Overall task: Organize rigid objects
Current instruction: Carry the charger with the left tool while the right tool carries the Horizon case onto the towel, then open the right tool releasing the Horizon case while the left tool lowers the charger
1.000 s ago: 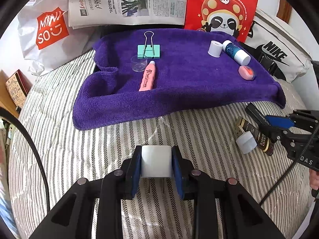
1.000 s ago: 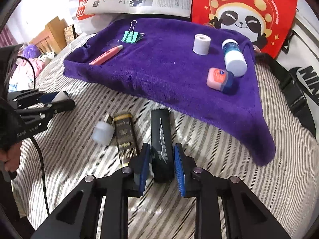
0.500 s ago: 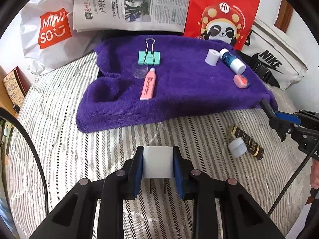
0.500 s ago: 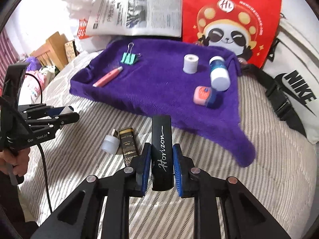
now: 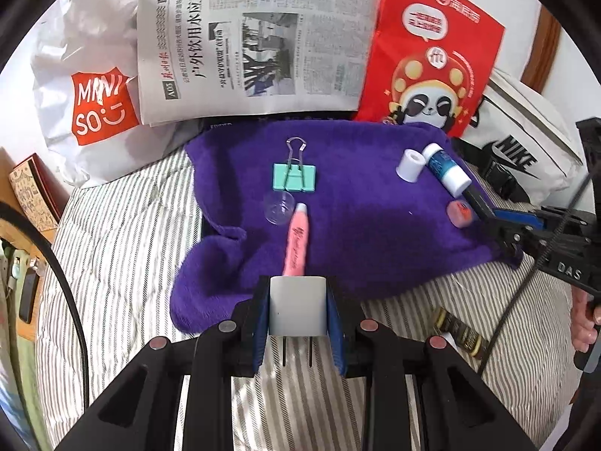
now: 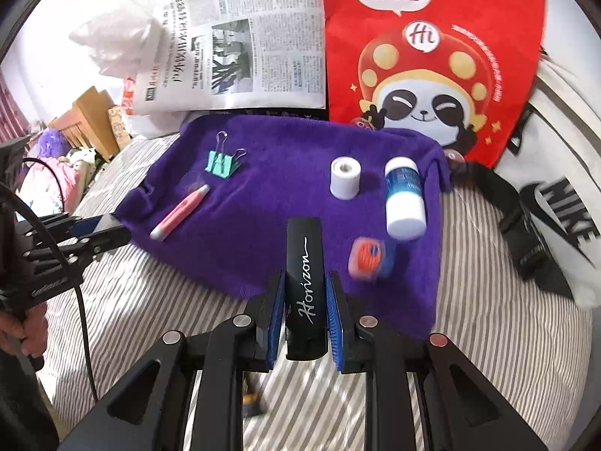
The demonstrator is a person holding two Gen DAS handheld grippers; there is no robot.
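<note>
Both grippers have lifted their things off the bed toward the towel (image 5: 375, 233) at 12 o'clock. Left fingers (image 5: 335, 332) squeeze the plug (image 5: 298, 310); right fingers (image 6: 335, 317) squeeze the black case (image 6: 303, 282). Dropping them comes next, I think.

The little orange-and-blue tin (image 6: 370, 257) is smeared by motion blur in the right wrist view, label unreadable. In the left wrist view the right gripper (image 5: 488, 212) covers part of it. The gold-and-black stick (image 5: 460, 332) is half hidden behind a cable, and its print is too small to read.
</note>
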